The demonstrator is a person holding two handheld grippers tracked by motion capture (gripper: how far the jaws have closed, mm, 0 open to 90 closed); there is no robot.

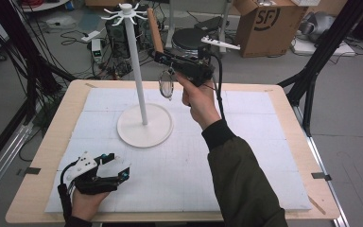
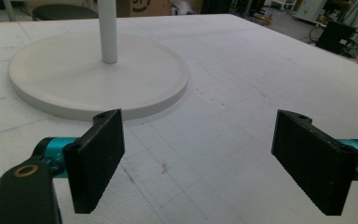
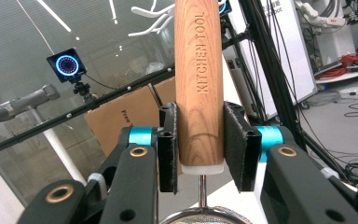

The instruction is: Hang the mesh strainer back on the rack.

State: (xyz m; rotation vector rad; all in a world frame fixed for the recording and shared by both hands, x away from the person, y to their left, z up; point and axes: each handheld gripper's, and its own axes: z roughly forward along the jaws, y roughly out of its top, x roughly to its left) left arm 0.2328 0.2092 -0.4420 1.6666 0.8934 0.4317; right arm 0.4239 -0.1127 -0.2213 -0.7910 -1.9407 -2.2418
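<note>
Wooden-handled, one small mesh strainer (image 1: 166,84) hung in the air beside the pole of the single white hook stand (image 1: 144,125), its handle clamped between the right gripper (image 1: 163,56)'s pads. The right gripper view revealed "KITCHEN TOOL" stamped on that handle (image 3: 199,88), unreadable from the high view. The left gripper (image 1: 123,171) rested low on the white foam mat (image 1: 246,156), pads (image 2: 98,158) wide apart, holding nothing.
</note>
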